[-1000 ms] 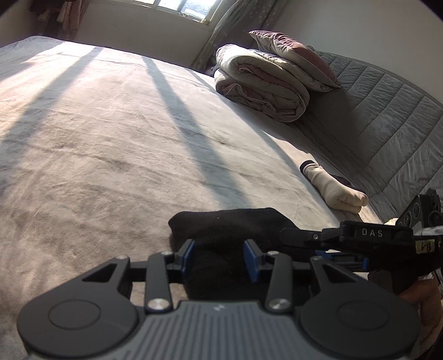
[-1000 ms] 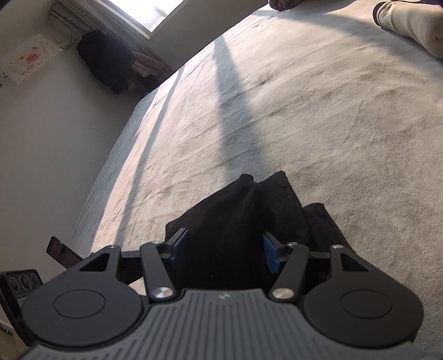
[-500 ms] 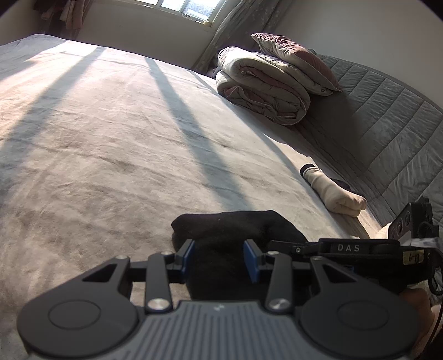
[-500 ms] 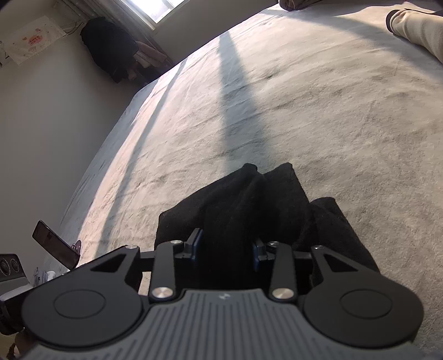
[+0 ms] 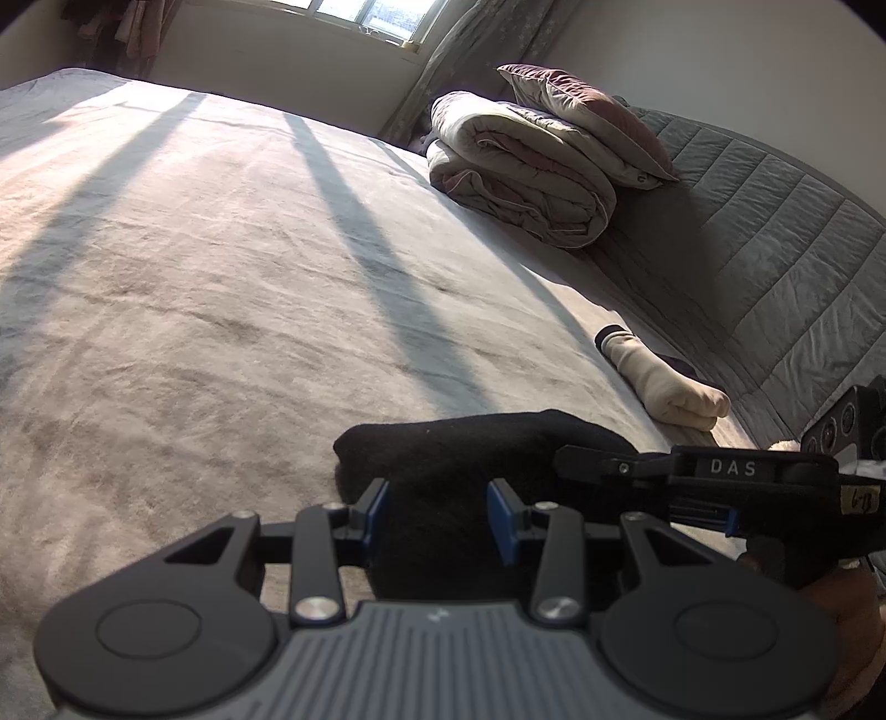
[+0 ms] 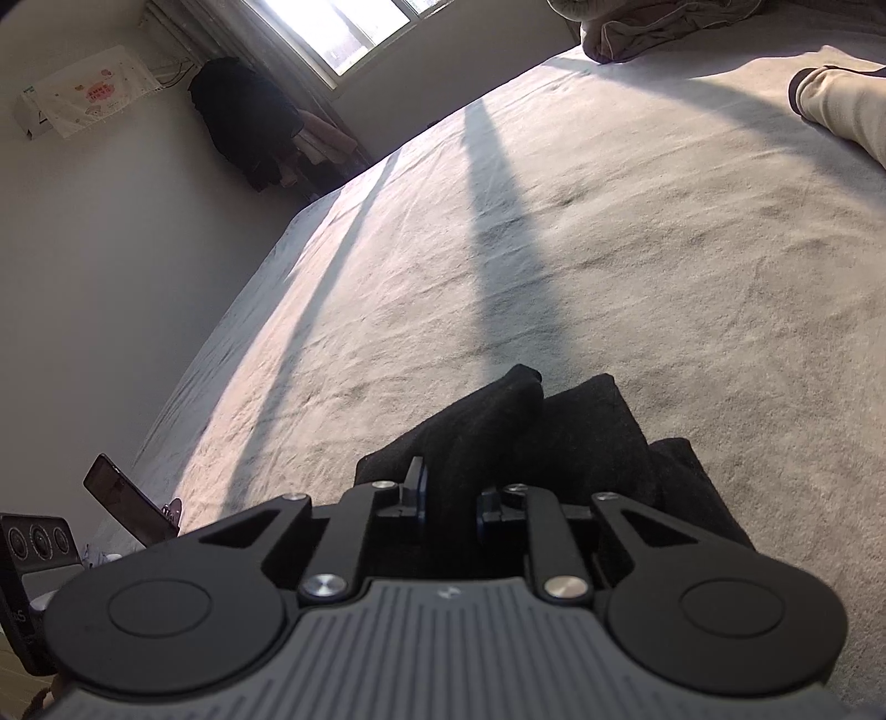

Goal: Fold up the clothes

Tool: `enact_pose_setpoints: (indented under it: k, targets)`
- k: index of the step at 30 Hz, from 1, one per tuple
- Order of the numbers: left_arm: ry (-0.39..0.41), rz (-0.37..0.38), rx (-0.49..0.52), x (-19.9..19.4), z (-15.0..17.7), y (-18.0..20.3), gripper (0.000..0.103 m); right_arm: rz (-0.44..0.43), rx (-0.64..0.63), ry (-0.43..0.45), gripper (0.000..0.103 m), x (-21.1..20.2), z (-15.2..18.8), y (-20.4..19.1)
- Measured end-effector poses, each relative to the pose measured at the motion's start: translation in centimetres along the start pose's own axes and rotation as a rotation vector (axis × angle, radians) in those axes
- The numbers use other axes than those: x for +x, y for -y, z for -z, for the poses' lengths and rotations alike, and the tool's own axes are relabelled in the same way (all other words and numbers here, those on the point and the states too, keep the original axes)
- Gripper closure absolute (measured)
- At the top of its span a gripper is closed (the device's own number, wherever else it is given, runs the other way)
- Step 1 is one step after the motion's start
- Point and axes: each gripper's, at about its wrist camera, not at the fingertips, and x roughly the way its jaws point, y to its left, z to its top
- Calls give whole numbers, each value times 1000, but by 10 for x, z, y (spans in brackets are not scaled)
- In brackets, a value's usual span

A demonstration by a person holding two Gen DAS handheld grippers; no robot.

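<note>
Black garment (image 5: 476,443): dark, matte knit, bunched into a low, thick, elongated bundle on the grey bedspread, near the bed's close edge. Right wrist view shows two or three overlapping folds (image 6: 554,432) running away from the camera, ends uneven. What kind of garment it is cannot be told.

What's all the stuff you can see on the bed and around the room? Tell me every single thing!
black garment: one, black, bunched on the near part of the bed
bed cover: one, pale grey, over the whole bed
sock: one, cream with dark cuff, right side by the headboard
folded quilt: one, grey-pink, far end
pillow: one, mauve, on the quilt
headboard: one, grey quilted, right
window: one, bright, far wall
hanging clothes: several, dark, corner
left gripper: one, black, closed on the garment
right gripper: one, black, just been closing on the garment
</note>
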Motion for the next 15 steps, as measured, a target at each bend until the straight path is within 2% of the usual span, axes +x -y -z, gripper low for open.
enact_pose_setpoints:
  k: [15]
  targets:
    - [-11,7,9,2,2,3,64,3,6,5,85,-1,-2,2]
